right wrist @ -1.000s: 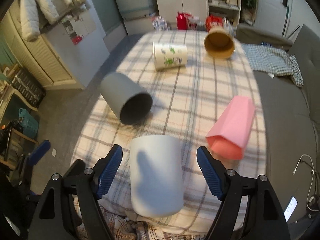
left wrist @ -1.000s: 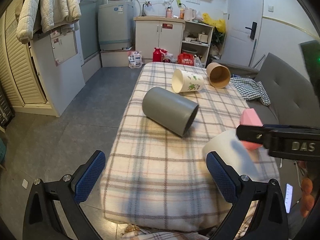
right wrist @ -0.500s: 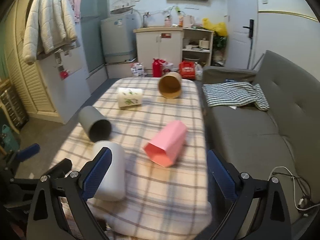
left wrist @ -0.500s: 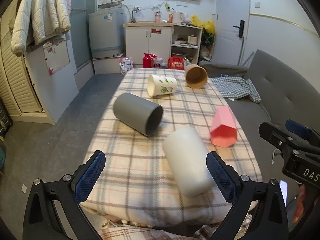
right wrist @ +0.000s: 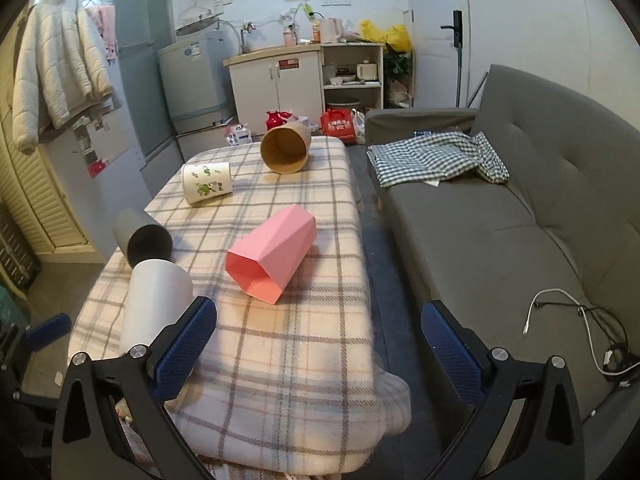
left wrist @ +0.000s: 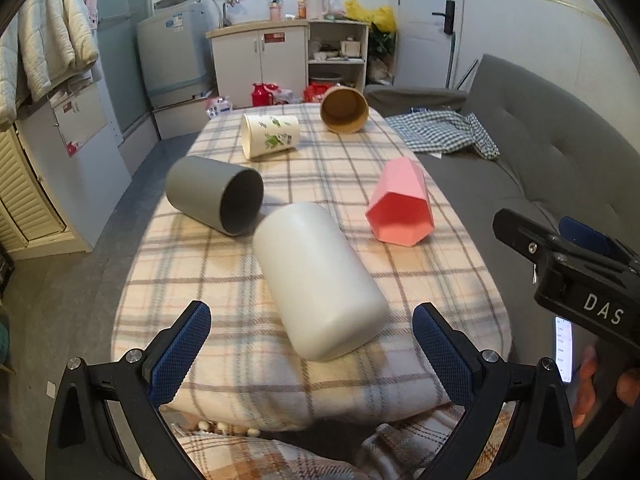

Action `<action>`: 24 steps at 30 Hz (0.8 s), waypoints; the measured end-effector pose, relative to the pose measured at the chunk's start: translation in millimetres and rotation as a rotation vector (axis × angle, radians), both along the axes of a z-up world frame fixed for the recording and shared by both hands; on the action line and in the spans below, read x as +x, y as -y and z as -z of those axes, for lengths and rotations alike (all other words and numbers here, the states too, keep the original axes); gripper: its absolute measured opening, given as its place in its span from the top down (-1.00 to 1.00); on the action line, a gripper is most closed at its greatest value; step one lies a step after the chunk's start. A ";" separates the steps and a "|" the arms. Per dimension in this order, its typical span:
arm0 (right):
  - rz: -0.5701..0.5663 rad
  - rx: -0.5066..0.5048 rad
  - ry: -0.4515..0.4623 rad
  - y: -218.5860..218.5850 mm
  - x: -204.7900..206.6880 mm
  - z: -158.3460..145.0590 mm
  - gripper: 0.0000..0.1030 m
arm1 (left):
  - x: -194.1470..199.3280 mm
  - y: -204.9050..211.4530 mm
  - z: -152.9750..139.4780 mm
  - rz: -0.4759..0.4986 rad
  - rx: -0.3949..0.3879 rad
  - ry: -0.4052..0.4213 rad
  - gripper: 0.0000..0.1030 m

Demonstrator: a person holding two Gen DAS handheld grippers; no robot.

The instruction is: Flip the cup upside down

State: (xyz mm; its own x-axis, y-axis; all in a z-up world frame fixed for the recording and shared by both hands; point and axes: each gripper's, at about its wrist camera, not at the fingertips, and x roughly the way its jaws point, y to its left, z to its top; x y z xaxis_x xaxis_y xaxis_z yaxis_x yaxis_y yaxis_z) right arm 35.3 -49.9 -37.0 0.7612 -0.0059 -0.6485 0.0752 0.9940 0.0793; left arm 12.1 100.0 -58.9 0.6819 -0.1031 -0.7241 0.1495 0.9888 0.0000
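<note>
The left gripper (left wrist: pixel 312 344) is held with its jaws spread wide, nothing being clasped between them. Its two blue-padded fingertips (left wrist: pixel 182 350) are seen low in the left wrist view, carried on black arms fastened with silver bolts. The right gripper (right wrist: pixel 318 344) is likewise held wide apart and empty, its blue pads (right wrist: pixel 188 344) being set on matching black arms. In the left wrist view the right gripper is seen from the side at the right edge, its black body lettered "DAS", and part of the hand (left wrist: pixel 600 384) gripping it is glimpsed below.
</note>
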 end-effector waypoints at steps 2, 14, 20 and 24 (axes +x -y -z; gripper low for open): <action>-0.001 0.003 -0.008 1.3 2.6 3.4 -1.00 | 5.0 1.3 5.6 -0.014 -0.012 -0.028 -1.00; -0.001 0.009 -0.049 2.5 15.1 20.9 -1.00 | 29.8 12.8 35.3 -0.037 -0.032 -0.126 -0.97; 0.001 0.024 -0.074 5.3 20.0 27.1 -1.00 | 33.7 12.6 44.2 -0.015 -0.050 -0.174 -0.50; 0.002 0.033 -0.074 5.1 21.3 26.8 -1.00 | 30.9 12.2 40.4 0.016 -0.047 -0.176 -0.50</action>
State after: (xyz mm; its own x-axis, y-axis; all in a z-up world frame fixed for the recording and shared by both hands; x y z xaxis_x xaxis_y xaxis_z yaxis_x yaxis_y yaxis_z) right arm 56.6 -55.0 -63.8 0.7108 0.0156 -0.7032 0.0837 0.9908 0.1065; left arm 43.0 87.8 -99.3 0.5432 -0.1494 -0.8262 0.1592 0.9845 -0.0733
